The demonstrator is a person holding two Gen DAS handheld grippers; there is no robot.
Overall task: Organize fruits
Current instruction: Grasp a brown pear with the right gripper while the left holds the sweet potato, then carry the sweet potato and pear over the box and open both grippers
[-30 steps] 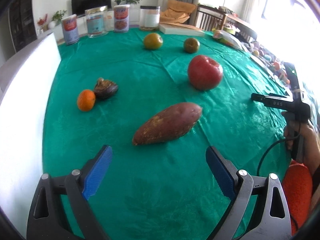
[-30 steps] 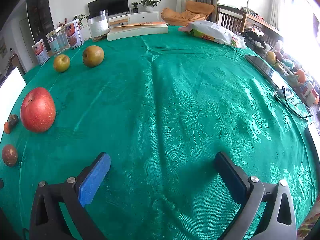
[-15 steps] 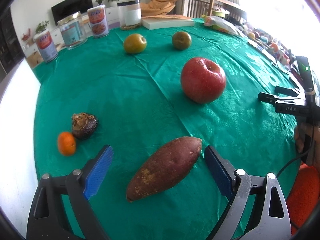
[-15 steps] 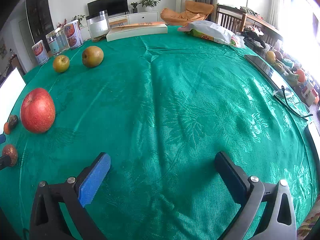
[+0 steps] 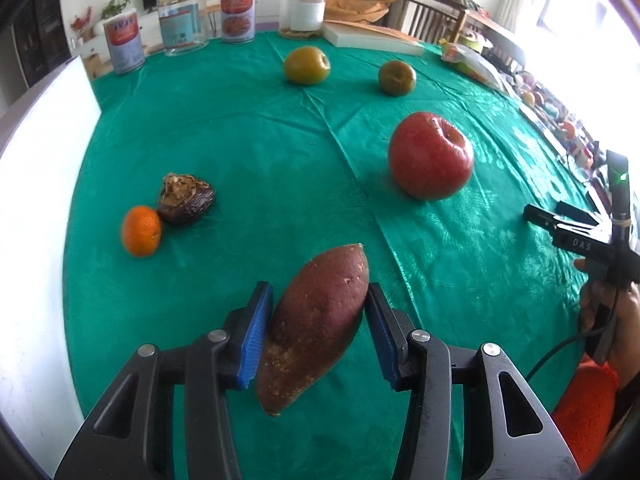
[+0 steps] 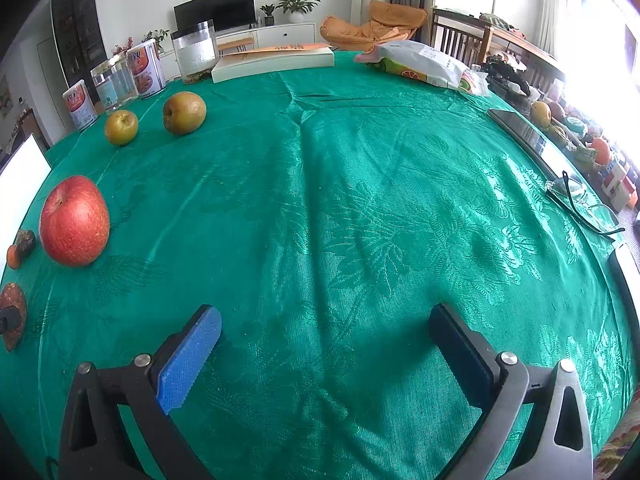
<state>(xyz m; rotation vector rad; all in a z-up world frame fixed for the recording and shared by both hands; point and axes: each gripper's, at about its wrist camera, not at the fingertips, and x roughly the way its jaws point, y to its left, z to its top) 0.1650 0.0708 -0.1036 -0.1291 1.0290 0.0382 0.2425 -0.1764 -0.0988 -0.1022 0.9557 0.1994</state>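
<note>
One green tablecloth covers the whole table, and everything lies on it. Biggest of the fruit is the red apple, sitting alone toward the right in the left wrist view. Next comes the sweet potato, lying on the cloth between the blue pads of the left gripper; the jaws have just been closing and both pads now press its sides. Two greenish pears follow, one left of the other, well apart near the far edge, in front of a row of tins and jars. Smaller still are a dark shrivelled fruit and, touching it, a little orange. At the right, the right gripper hovers over bare cloth with its fingers spread wide and nothing between them.
</note>
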